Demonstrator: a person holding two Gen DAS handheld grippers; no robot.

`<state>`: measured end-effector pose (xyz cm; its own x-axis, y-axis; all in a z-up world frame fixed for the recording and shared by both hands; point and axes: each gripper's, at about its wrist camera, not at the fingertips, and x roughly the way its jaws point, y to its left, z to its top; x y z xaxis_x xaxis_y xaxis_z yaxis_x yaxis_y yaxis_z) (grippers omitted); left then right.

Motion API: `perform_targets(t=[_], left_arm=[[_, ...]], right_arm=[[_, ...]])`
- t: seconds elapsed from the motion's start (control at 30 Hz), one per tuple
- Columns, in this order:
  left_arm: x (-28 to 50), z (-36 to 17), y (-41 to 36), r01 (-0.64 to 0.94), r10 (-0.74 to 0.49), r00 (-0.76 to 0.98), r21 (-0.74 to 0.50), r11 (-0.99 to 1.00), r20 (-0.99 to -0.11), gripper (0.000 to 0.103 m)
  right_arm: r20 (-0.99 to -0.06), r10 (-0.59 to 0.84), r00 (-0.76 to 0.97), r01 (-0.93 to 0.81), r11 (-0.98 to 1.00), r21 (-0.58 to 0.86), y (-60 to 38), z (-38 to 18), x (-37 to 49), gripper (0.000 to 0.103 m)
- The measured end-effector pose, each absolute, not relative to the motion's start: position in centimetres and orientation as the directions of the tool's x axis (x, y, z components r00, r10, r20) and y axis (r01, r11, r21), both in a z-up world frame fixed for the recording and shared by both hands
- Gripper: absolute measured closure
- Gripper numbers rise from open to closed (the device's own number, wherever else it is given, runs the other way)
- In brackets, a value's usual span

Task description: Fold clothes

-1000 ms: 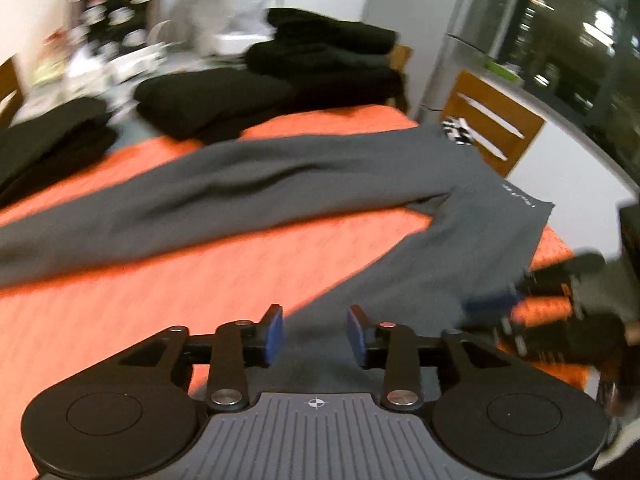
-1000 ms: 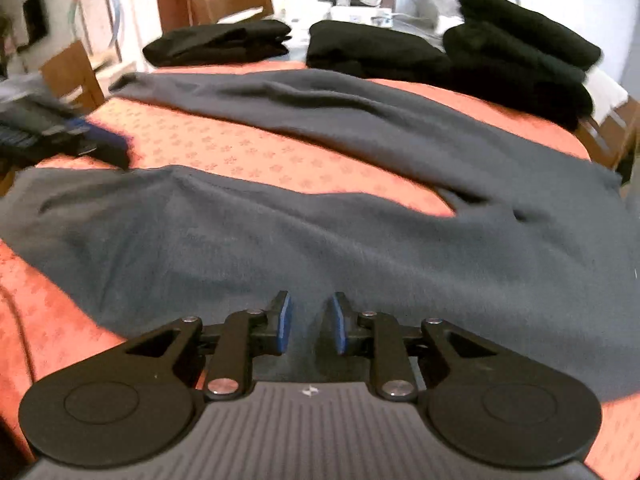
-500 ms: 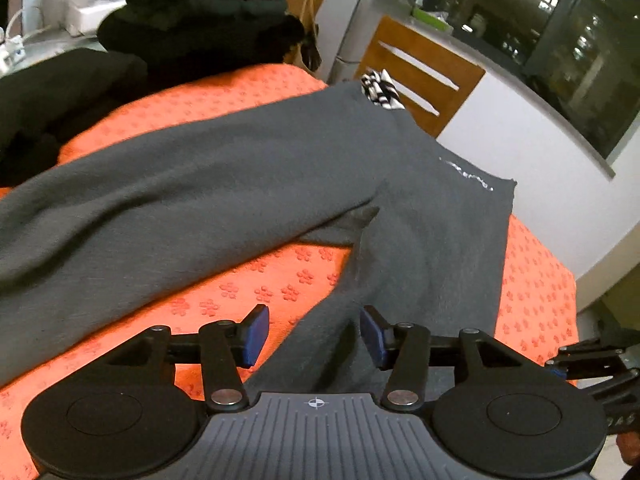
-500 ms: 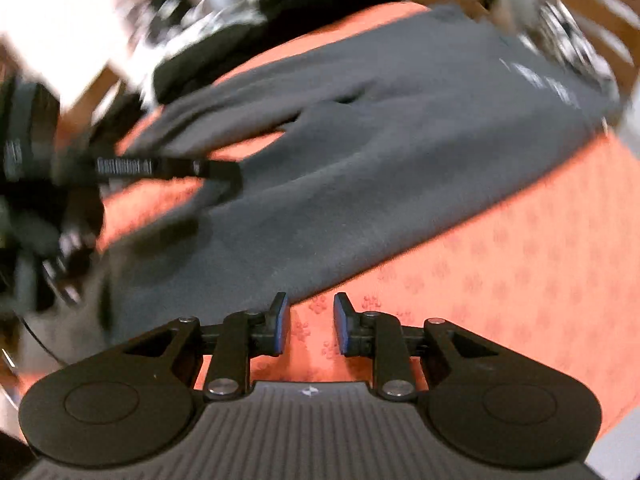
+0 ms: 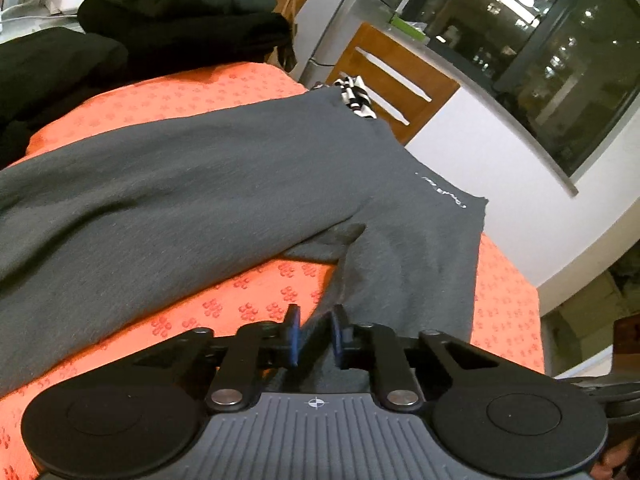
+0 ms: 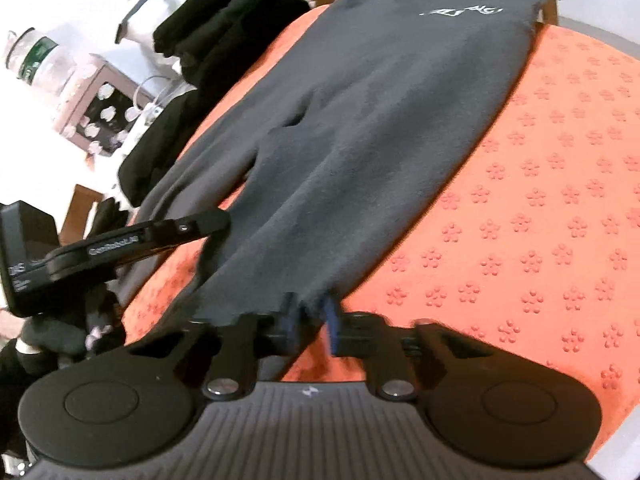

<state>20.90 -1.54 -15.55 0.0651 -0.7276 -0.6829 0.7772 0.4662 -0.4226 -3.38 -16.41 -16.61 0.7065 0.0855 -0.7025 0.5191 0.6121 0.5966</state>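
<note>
- Left wrist view: my left tool (image 5: pixel 315 334), jaws just closing, pinches the grey trousers (image 5: pixel 224 196) at the desk's (image 5: pixel 504 300) near edge.
- Right tool (image 6: pixel 311 326), jaws also just closed, clenches the hem, I judge for lifting a fold.
- Trousers spread toward the far edge.

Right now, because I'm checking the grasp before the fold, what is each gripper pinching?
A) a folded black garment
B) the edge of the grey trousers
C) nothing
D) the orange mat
B: the left gripper and the right gripper have both just closed on grey trousers fabric, which shows between their pads.
</note>
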Motion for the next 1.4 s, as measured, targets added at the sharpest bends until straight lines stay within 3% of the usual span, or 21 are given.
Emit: perform_targets(t=[0.1,0.27,0.43,0.5,0.67,0.73,0.77,0.97,1.1,1.4], left_arm=[[20.7,-15.2,-1.5,0.786,-0.727,0.098,-0.395,0.475,-0.679,0.099],[20.5,-14.5,-1.5,0.792,-0.721,0.157,-0.350,0.500,-0.675,0.099],[19.7,-15.9,-2.7,0.823,-0.668,0.174,-0.265,0.502,-0.724,0.098],[19.5,-16.0,-2.8,0.827,-0.663,0.183,-0.251,0.503,-0.726,0.094],[19.2,-13.1,-0.7,0.835,-0.714,0.212,-0.255,0.487,-0.668,0.090],[18.6,-11.8,0.5,0.854,-0.731,0.205,-0.246,0.459,-0.651,0.090],[18.1,-11.4,1.1,0.866,-0.732,0.194,-0.237,0.440,-0.653,0.090],[14.6,-12.8,3.1,0.911,-0.667,0.142,-0.167,0.377,-0.731,0.090],[13.4,-14.6,4.6,0.893,-0.600,0.188,-0.119,0.434,-0.778,0.090],[13.5,-14.0,10.9,0.783,-0.542,0.334,-0.093,0.615,-0.771,0.089]], right_arm=[[-0.699,0.050,0.714,0.524,0.624,0.580,-16.1,-16.3,-3.6,0.101],[-0.708,-0.003,0.706,0.526,0.672,0.522,-15.3,-14.2,-5.2,0.102],[-0.746,-0.011,0.666,0.550,0.683,0.481,-15.7,-14.8,-6.6,0.102],[-0.757,0.001,0.653,0.549,0.689,0.474,-15.7,-15.5,-6.4,0.101],[-0.774,-0.057,0.631,0.496,0.796,0.346,-15.2,-13.7,-5.9,0.091],[-0.760,-0.125,0.638,0.453,0.859,0.239,-14.7,-12.3,-5.6,0.075],[-0.748,-0.139,0.649,0.425,0.881,0.206,-14.6,-11.9,-5.4,0.074],[-0.697,-0.071,0.714,0.217,0.968,0.123,-13.0,-11.9,-2.5,0.073],[-0.721,-0.031,0.692,0.113,0.991,0.065,-11.7,-13.2,-1.2,0.073],[-0.757,-0.091,0.647,0.175,0.984,0.031,-14.0,-13.6,-2.2,0.072]])
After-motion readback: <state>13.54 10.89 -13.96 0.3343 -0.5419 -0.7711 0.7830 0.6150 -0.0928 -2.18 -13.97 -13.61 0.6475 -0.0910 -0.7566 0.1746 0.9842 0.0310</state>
